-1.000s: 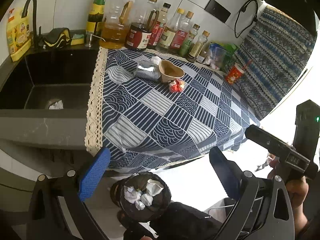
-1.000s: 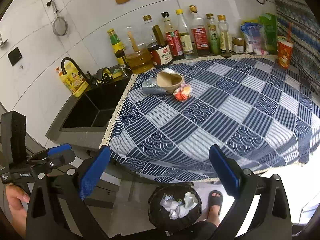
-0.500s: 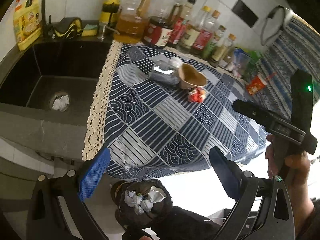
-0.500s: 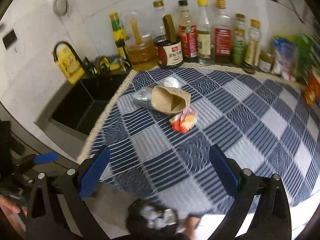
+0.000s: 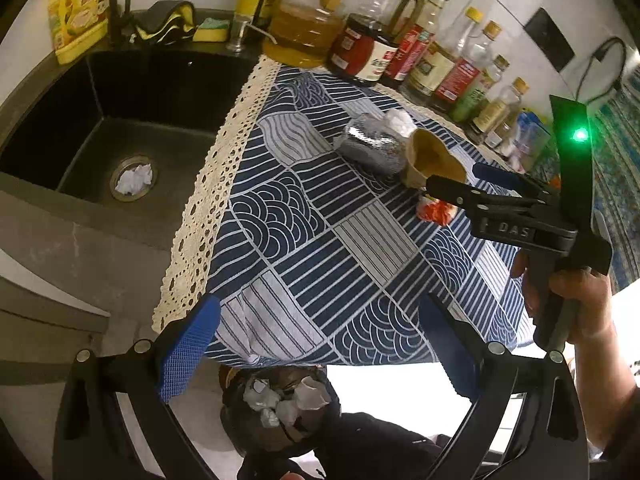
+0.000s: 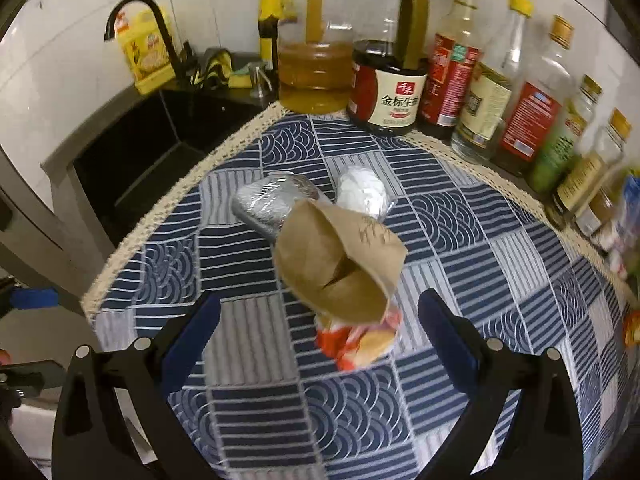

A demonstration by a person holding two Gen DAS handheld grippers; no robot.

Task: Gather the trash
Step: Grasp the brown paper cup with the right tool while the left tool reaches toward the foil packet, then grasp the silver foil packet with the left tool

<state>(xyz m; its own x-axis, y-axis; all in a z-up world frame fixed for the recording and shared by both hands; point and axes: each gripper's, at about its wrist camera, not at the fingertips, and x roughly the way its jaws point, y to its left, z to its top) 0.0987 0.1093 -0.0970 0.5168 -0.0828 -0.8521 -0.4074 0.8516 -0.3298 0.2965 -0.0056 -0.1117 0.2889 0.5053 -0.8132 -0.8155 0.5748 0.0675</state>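
A pile of trash lies on the blue patterned cloth (image 6: 248, 344): a crumpled brown paper bag (image 6: 340, 264), a red-orange wrapper (image 6: 360, 340), a silver foil pack (image 6: 272, 204) and a white foil-backed wad (image 6: 362, 192). My right gripper (image 6: 320, 344) is open, low over the cloth, with the red-orange wrapper between its fingers and the bag just ahead. From the left wrist view, the right gripper (image 5: 456, 178) hangs over the wrapper (image 5: 434, 210), held by a hand (image 5: 576, 300). My left gripper (image 5: 316, 344) is open and empty at the counter's front edge, above a black trash bin (image 5: 280, 408) holding crumpled paper.
A row of sauce and oil bottles (image 6: 452, 64) lines the wall behind the pile. A black sink (image 5: 100, 120) lies left of the cloth, with a paper wad (image 5: 134, 178) in its drain. A yellow bottle (image 5: 78, 12) and sponge (image 5: 210, 24) sit by the tap.
My right gripper has moved forward and down over the cloth, close up to the trash pile. The left gripper has edged closer to the counter's front edge and stays open.
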